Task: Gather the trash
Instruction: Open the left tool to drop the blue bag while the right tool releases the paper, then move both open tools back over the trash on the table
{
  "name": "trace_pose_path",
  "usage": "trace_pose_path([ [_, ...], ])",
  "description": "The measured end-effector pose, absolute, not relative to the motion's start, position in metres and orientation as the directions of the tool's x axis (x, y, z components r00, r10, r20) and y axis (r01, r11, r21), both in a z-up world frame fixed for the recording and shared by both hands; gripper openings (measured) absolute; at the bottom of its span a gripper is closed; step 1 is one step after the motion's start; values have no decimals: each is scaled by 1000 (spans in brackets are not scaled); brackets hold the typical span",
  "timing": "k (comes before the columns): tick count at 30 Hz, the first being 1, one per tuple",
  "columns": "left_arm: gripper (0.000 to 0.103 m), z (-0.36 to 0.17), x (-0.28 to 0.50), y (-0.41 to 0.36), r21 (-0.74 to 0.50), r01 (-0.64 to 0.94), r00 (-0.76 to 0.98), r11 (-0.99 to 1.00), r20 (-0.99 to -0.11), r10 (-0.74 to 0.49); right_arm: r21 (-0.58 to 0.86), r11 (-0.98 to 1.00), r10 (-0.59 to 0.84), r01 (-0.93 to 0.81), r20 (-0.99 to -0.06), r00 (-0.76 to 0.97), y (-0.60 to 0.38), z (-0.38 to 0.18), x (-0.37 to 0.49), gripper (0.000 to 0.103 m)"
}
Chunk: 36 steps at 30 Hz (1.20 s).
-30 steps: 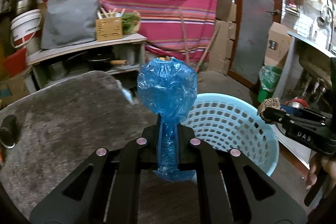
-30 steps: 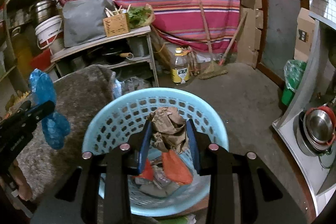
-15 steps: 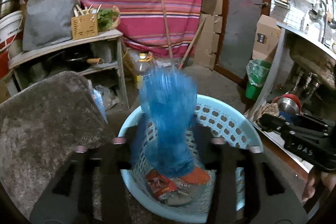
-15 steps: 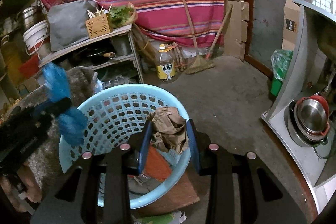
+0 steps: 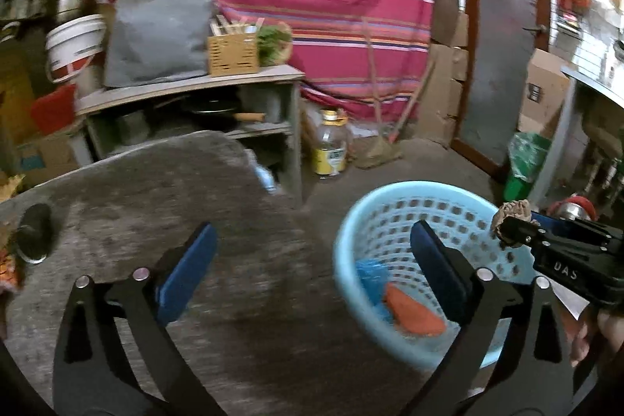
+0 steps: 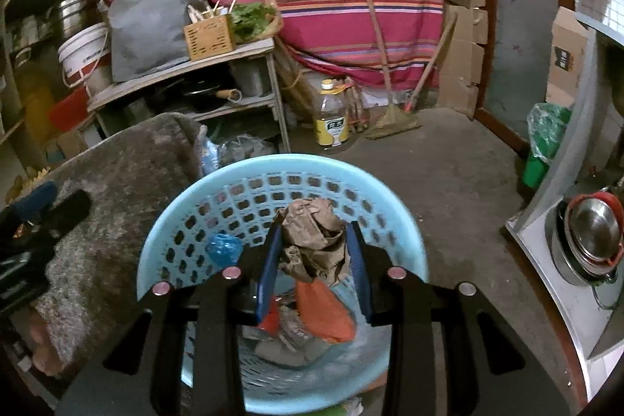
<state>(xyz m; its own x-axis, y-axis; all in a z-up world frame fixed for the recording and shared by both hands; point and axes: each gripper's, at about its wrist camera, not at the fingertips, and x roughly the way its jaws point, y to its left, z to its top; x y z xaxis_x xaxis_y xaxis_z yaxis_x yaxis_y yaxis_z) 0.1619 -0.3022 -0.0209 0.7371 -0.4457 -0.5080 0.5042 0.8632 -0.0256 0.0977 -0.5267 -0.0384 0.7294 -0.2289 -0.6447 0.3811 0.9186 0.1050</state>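
Note:
My left gripper [image 5: 310, 252] is open and empty above the grey rug-covered table [image 5: 136, 205], beside the light blue basket [image 5: 394, 193]. The blue plastic bag [image 5: 370, 269] lies inside the basket next to an orange wrapper [image 5: 413, 310]; it also shows in the right wrist view [image 6: 223, 248]. My right gripper [image 6: 314, 236] is shut on a crumpled brown paper wad [image 6: 312, 236] and holds it over the basket [image 6: 280, 168]. That gripper and paper also show at the right of the left wrist view [image 5: 513, 221].
A shelf unit [image 6: 187, 73] with a wooden box and greens stands behind the table. An oil bottle [image 6: 333, 119] and brooms [image 6: 390, 104] stand on the floor by the striped cloth. A green bag [image 6: 546, 135] and steel pots [image 6: 592, 232] are at right.
My left gripper opened and let the blue bag drop into the basket, then swung back left over the table. My right gripper still holds the brown paper over the basket.

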Motion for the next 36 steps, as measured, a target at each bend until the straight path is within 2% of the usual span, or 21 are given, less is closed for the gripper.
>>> trace_pose_path([
  [2,97,-19,166,-283,-29,476,750,879,-509,-423,107,916,-226,386,-656,720,-520,-42,106,41],
  [5,97,-15,170,-254,-30,438,766,898,-511,-391,110,914,-231,389,-648,726,-512,-44,113,76],
  [11,97,-5,179,-188,-26,351,806,936,-500,-316,84,905,-260,417,-665,700,-498,-46,123,78],
  [15,97,-1,184,-149,-5,288,836,958,-486,-254,83,905,-286,416,-605,743,-473,-22,122,96],
  [25,97,-5,199,-46,-14,95,857,995,-507,-89,49,963,-185,263,-589,787,-371,-11,162,98],
  [36,97,-33,205,31,9,-25,826,1000,-564,26,94,985,-60,143,-595,802,-285,-26,199,98],
])
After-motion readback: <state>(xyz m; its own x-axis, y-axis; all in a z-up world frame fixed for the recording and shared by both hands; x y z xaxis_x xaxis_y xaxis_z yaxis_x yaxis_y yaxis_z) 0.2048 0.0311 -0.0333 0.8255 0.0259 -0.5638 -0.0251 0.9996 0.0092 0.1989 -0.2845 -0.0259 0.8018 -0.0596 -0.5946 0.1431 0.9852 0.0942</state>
